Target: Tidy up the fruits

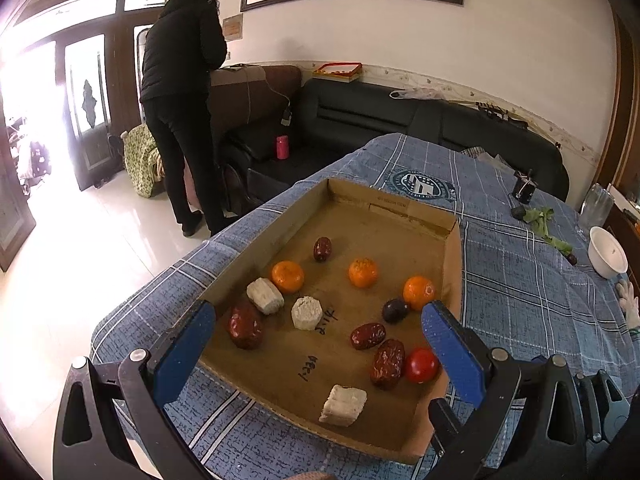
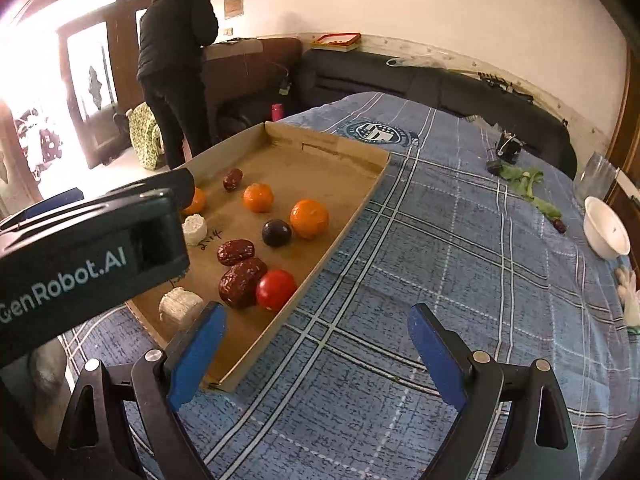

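Between spread blue fingers of left gripper point(image 1: 318, 344): cardboard tray point(image 1: 451, 268) holding oranges point(image 1: 287, 277), red dates point(image 1: 387, 363), tomato point(image 1: 421, 365) beside right finger. Right gripper point(image 2: 316, 350) agape, empty, over blue plaid cloth point(image 2: 460, 248); tray off its left finger.

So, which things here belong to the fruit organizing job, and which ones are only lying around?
Belong to the job:
- shallow brown cardboard tray
- three round orange tangerines
- wrinkled dark red dates
- small red tomato
- dark purple plum
- pale crumbly blocks

Lying around:
- white ceramic bowl
- green leafy stem
- small black clip
- blue checked tablecloth
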Available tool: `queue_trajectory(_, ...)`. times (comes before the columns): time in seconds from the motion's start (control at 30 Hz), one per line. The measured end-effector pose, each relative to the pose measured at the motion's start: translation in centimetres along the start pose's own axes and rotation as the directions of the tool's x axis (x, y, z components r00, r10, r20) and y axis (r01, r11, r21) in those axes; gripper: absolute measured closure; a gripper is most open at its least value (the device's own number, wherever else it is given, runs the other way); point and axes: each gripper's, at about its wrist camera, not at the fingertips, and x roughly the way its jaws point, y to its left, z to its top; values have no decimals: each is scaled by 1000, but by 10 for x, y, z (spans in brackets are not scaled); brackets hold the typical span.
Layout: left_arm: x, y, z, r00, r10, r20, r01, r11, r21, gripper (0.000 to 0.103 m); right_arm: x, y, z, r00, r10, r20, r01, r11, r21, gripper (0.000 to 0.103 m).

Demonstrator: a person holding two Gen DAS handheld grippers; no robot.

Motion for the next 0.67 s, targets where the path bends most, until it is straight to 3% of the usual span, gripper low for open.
queue_trajectory(0.67,-13,-48,14,999,-35,5,35,996,83,0,-14,-30,2,998,14,56,-17,998,55,8)
